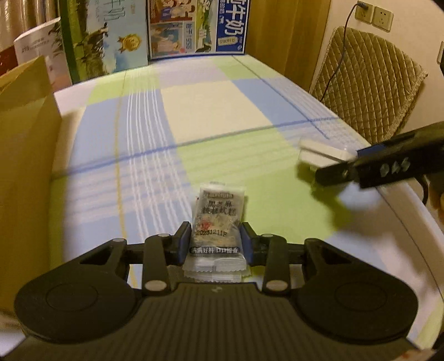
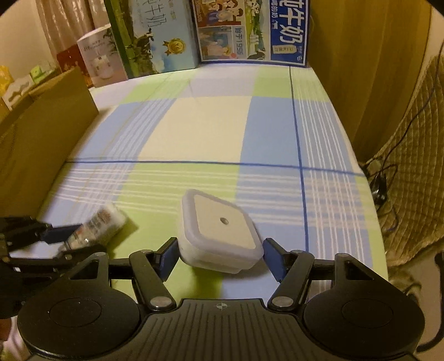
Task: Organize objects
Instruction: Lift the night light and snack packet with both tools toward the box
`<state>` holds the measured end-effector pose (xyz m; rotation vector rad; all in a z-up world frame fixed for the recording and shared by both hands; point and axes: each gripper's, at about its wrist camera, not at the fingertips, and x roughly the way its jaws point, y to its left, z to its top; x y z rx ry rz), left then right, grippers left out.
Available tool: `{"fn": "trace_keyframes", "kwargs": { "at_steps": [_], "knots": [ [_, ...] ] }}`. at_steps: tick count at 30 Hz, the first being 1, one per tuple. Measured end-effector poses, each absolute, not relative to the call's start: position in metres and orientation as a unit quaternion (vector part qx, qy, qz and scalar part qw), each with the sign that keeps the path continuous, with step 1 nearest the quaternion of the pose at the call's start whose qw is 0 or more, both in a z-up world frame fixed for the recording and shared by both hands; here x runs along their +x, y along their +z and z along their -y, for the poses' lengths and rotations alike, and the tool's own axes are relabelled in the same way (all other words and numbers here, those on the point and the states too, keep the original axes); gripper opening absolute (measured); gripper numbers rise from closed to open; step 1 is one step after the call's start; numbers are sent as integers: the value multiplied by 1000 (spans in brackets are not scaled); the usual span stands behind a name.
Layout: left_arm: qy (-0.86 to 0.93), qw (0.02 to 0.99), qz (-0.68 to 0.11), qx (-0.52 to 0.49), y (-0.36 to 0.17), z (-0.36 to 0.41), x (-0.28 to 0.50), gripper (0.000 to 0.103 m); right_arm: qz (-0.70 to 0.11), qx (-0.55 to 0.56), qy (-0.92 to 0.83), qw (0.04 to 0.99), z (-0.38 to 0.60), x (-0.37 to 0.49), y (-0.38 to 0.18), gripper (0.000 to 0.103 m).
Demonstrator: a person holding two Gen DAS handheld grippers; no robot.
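My left gripper (image 1: 216, 241) is shut on a small silver-grey snack packet (image 1: 217, 219) with black print, upright between the blue pads (image 1: 183, 244) and just above the checked tablecloth (image 1: 211, 116). In the right wrist view the same gripper (image 2: 80, 238) comes in from the left with the blurred packet (image 2: 102, 222). My right gripper (image 2: 222, 255) is shut on a white square plastic device (image 2: 222, 230) with a small hole in its flat top. It hangs tilted over its shadow on the cloth. The left wrist view shows that gripper (image 1: 341, 162) and the device (image 1: 322, 151) at the right.
A brown cardboard box (image 2: 41, 138) lines the table's left side. Milk cartons (image 2: 249, 30) and a book (image 2: 100, 58) stand along the back edge. A chair with a quilted cushion (image 1: 369, 83) and a cable stands past the right edge, below wall sockets (image 1: 374, 16).
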<state>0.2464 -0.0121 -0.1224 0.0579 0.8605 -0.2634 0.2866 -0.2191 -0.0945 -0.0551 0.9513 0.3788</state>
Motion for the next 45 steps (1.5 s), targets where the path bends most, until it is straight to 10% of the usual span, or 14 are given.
{"fn": "trace_keyframes", "kwargs": {
  "at_steps": [4, 16, 45],
  "knots": [
    [-120, 905, -408, 18, -120, 10, 245, 42, -442, -26, 180, 878, 220, 281, -89, 84],
    [-124, 904, -410, -7, -123, 11, 251, 48, -444, -17, 194, 875, 215, 292, -100, 84],
    [-109, 904, -413, 12, -124, 17, 253, 32, -452, 7, 164, 876, 222, 301, -99, 63]
  ]
}}
